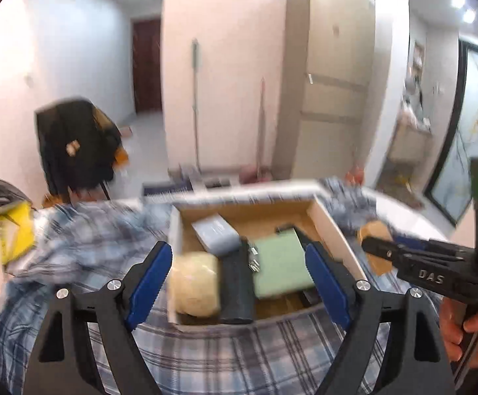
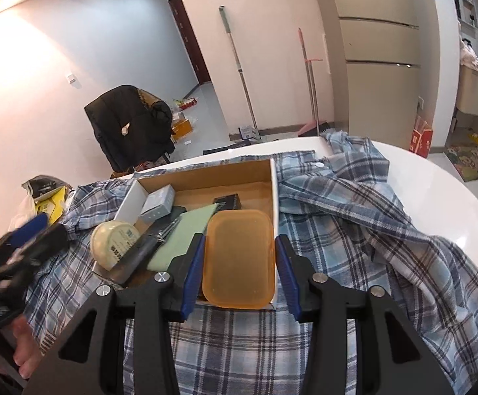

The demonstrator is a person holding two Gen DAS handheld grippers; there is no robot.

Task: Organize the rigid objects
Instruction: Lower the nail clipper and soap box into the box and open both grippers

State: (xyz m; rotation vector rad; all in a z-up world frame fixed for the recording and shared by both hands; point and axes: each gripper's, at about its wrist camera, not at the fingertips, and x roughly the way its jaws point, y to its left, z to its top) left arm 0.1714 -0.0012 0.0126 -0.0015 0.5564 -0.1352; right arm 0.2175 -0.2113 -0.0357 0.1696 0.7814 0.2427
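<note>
Right wrist view — right tongs [image 2: 239, 268] clamped on translucent orange plastic container [image 2: 239, 260] inside shallow cardboard box [image 2: 206, 172]; left tongs [image 1: 239, 276] spread wide, empty — above that box.

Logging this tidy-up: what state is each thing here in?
Cardboard box: open, on the plaid cloth.
Orange container: between the right gripper pads, over the box's right side.
Left gripper: open, empty.
Cream tub: lidded, at the box's left edge.
Green pad: flat inside.
</note>
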